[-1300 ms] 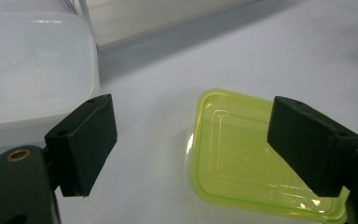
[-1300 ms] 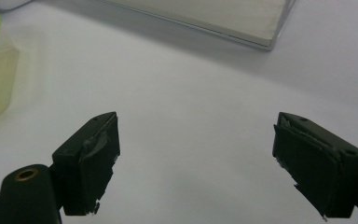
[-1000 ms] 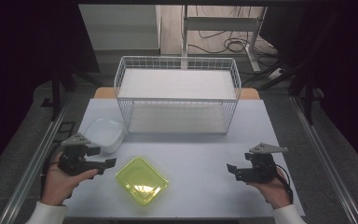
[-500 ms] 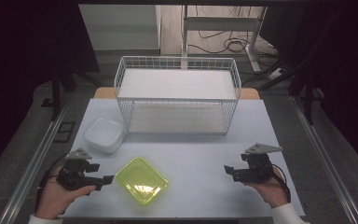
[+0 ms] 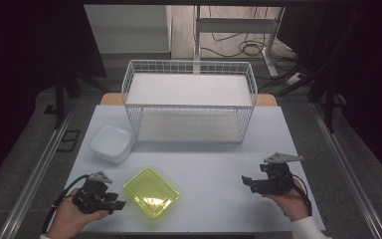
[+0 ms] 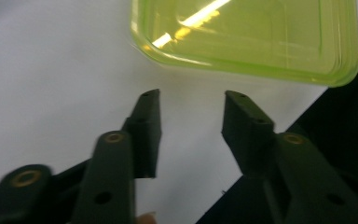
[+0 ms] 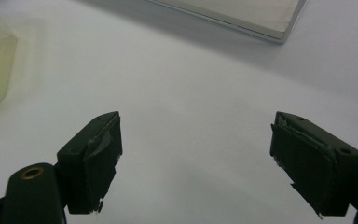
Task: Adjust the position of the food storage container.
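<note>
Jaws of left gripper point(image 6: 192, 100), half-closing on nothing, point low at green tray point(image 6: 247, 39).

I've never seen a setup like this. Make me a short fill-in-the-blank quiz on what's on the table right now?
1. The tray nearest the left tongs is coloured ____.
2. The white bowl sits to the ____ of the wire basket in the high view.
3. Nothing sits between the jaws of the right tongs, which are ____.
4. The left tongs' jaws have just been closing, with ____ between them.

Missing words: green; left; open; nothing
</note>
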Available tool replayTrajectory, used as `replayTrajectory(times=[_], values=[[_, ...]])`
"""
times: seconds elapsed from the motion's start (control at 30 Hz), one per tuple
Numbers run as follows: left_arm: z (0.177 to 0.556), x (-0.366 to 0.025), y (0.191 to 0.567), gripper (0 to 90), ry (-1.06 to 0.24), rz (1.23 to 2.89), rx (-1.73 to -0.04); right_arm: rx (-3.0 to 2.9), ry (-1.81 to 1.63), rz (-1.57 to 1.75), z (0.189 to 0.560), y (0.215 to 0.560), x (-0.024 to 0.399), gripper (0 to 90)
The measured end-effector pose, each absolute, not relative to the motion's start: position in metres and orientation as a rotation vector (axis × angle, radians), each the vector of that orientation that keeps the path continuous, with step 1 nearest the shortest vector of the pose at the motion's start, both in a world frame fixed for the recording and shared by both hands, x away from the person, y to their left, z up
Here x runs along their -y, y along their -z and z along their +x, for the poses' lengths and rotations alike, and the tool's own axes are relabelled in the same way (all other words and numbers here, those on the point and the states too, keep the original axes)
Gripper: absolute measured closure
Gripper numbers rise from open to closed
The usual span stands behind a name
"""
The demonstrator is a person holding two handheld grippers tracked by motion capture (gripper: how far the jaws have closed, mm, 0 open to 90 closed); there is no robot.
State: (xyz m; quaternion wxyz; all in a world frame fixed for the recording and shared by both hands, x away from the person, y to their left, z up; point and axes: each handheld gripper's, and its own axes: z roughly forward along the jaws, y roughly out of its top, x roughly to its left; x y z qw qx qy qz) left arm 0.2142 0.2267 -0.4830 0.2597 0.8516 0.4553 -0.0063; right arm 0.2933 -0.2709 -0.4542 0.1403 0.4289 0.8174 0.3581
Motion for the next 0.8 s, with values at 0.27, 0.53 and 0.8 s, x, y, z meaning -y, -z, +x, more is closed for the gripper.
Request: replayTrajectory(times=[0.27, 0.53, 0.8], values=[[0.213, -0.208, 0.487, 83.0, 0.057, 2.345, -1.190, -2.363, -1.019, 1.244, 0.294, 0.456, 0.272, 17.1], [0.215, -0.199, 0.490, 89.6, 0.078, 2.338, -1.180, -2.365, -1.012, 1.249, 0.294, 0.456, 0.270, 17.1], [0.221, -0.190, 0.489, 90.0, 0.055, 2.333, -1.165, -2.370, -1.010, 1.249, 0.295, 0.457, 0.270, 17.1]])
